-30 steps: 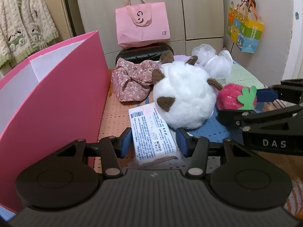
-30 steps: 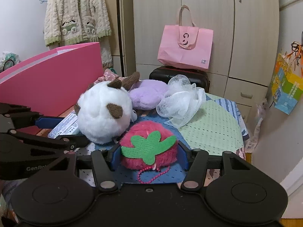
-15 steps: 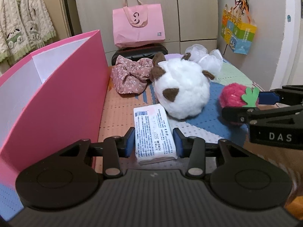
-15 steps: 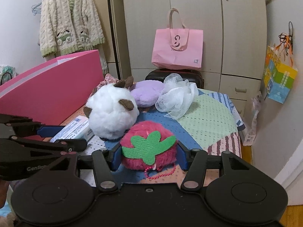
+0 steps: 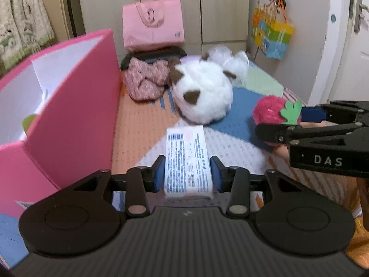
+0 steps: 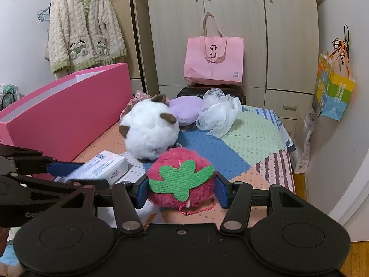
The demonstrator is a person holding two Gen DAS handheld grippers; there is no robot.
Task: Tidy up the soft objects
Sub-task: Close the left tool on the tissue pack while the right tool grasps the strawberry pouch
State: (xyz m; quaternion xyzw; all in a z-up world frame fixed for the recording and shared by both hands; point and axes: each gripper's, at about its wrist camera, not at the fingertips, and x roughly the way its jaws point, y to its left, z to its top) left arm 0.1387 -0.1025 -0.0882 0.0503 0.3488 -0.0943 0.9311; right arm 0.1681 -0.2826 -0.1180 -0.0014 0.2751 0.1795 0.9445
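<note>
Two close wrist views, both facing the white plush [image 5: 203,97].

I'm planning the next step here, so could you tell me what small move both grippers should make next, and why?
Probably carry both toward the pink box on the left. The left gripper, jaws opening slightly, has the tissue pack between its pads; the right gripper clamps the strawberry plush. The box is open.

I count 2 plush toys: white ball [image 6: 150,130], strawberry [image 6: 182,180]. 1 tissue pack [image 5: 188,161], 1 purple cushion [image 6: 185,109], 1 mesh pouf [image 6: 219,113], 1 floral scrunchie [image 5: 146,82], 1 pink box [image 5: 69,106], 2 bags: pink [image 6: 213,61], multicolour [image 6: 334,92].
</note>
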